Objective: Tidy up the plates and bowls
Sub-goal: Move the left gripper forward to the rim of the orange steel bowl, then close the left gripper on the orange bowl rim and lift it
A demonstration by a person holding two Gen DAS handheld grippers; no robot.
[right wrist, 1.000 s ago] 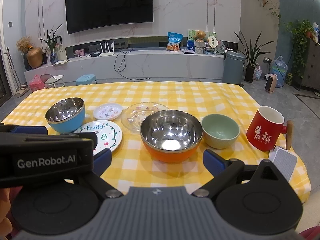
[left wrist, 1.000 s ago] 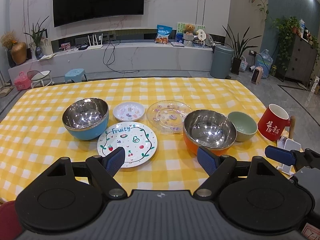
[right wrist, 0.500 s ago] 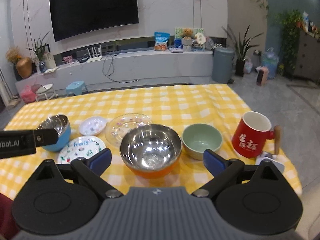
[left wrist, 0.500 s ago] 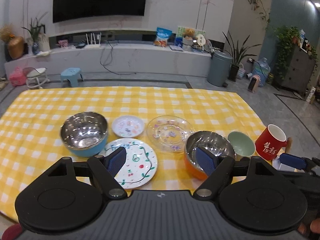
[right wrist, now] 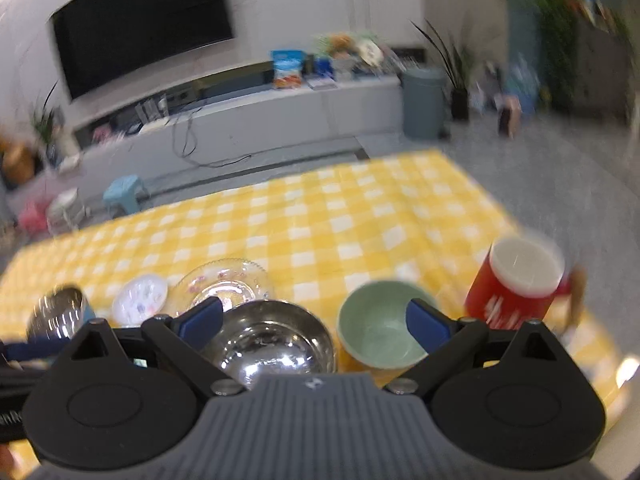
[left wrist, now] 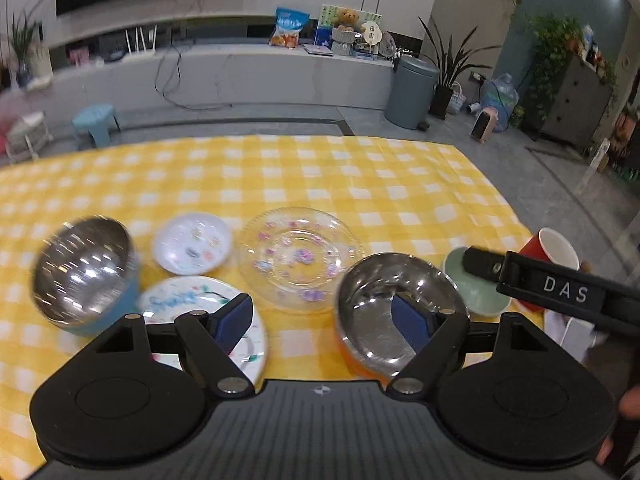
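Note:
On the yellow checked tablecloth (left wrist: 304, 176) stand a steel bowl with a blue outside (left wrist: 82, 274), a small white plate (left wrist: 192, 243), a "Fruity" plate (left wrist: 192, 300), a clear glass plate (left wrist: 298, 258), a steel bowl with an orange outside (left wrist: 384, 300) and a green bowl (left wrist: 476, 296). My left gripper (left wrist: 324, 324) hangs open above the front of the table, between the Fruity plate and the orange bowl. My right gripper (right wrist: 316, 322) is open too, above the orange bowl (right wrist: 266, 344) and green bowl (right wrist: 378, 326). Both hold nothing.
A red mug (right wrist: 516, 280) with a wooden handle stands at the table's right edge. The right gripper's body (left wrist: 560, 294) crosses the left wrist view over the green bowl. Beyond the table are a blue stool (left wrist: 96, 122), a grey bin (left wrist: 412, 92) and a TV bench.
Both grippers rose and tilted down toward the table; the dishes sit lower in each view. The right gripper's body now reaches over the green bowl. Jaws stay open.

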